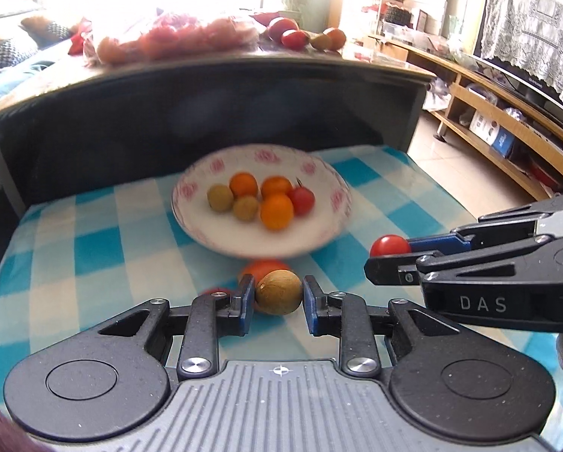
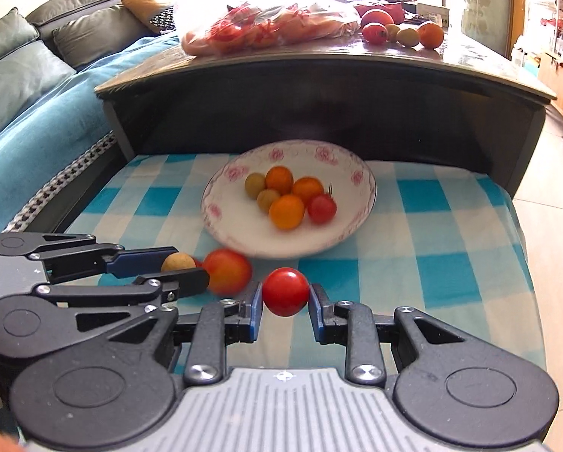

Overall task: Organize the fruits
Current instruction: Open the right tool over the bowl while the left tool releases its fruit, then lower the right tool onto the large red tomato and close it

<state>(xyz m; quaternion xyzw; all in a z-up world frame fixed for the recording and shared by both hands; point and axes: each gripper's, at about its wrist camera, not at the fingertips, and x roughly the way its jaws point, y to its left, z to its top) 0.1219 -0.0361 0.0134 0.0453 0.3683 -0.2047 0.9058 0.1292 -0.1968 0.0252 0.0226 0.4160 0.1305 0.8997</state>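
Left wrist view: a longan (image 1: 278, 292) sits clamped in the left gripper (image 1: 277, 295), the right gripper (image 2: 286, 293) pinches a tomato (image 2: 286, 291), both just short of the plate (image 2: 240, 222). Carry step, I'd say; next, lift over the rim and release among the fruit there.

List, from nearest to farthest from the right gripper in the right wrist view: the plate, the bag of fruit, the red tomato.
1. red tomato: between the fingers of the right gripper.
2. plate: ahead, on the checked cloth.
3. bag of fruit: farthest, up on the dark table.
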